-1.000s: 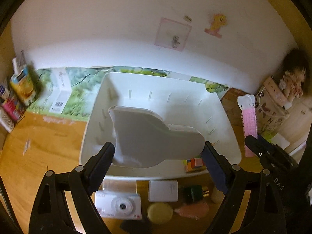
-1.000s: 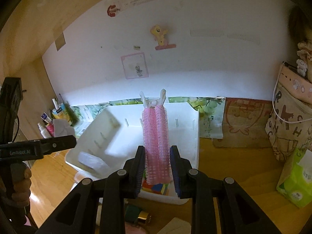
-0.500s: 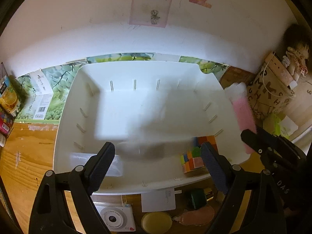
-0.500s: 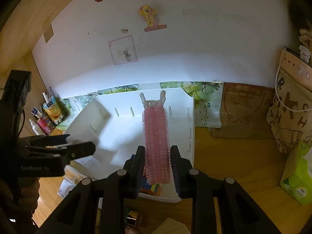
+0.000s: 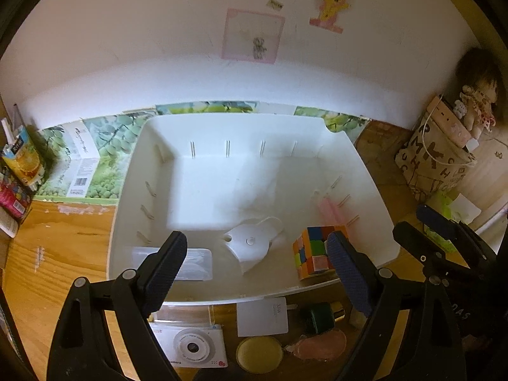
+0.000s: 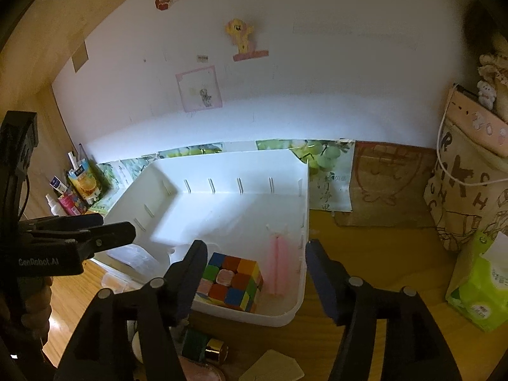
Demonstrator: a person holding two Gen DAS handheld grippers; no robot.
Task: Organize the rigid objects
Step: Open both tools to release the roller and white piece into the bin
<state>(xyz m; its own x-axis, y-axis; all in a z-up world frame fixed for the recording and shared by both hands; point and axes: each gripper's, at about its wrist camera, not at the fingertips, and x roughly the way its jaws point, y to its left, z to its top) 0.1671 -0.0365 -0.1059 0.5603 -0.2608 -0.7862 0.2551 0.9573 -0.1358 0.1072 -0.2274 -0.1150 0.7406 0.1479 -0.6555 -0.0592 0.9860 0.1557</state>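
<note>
Left gripper (image 5: 255, 258): fingers spread wide, nothing between them, positioned above the near wall of the white bin (image 5: 365, 171). Right gripper (image 6: 255, 273): fingers likewise spread wide and empty, positioned over the bin's near right corner.

Nearest items, on the wooden table (image 5: 47, 254) in front of the bin, as seen by the left wrist camera:
- 1 white toy camera (image 5: 193, 346), at left.
- 1 white card (image 5: 263, 317), touching the bin's near wall.
- 1 round yellow disc (image 5: 259, 354), just beside the camera.
- 1 pink piece (image 5: 320, 344), right of the disc.
- 1 dark green bottle with gold cap (image 5: 320, 316), lying on its side.

Inside the bin, along the near wall, from left to right:
- 1 clear plastic box (image 5: 193, 262), at the near left corner.
- 1 white shaped plastic piece (image 5: 252, 247), lying on the floor near the centre.
- 1 multicoloured puzzle cube (image 5: 312, 249), right of the white piece.
- 1 pink hair roller (image 6: 278, 263), blurred, between the cube and the right wall.

The far half of the bin holds no visible item.

Beyond the bin: a green printed carton (image 5: 95, 146) against the wall, a juice box (image 5: 22, 158) at far left, a patterned bag (image 6: 466, 190) and a green tissue pack (image 6: 479, 289) at right.
</note>
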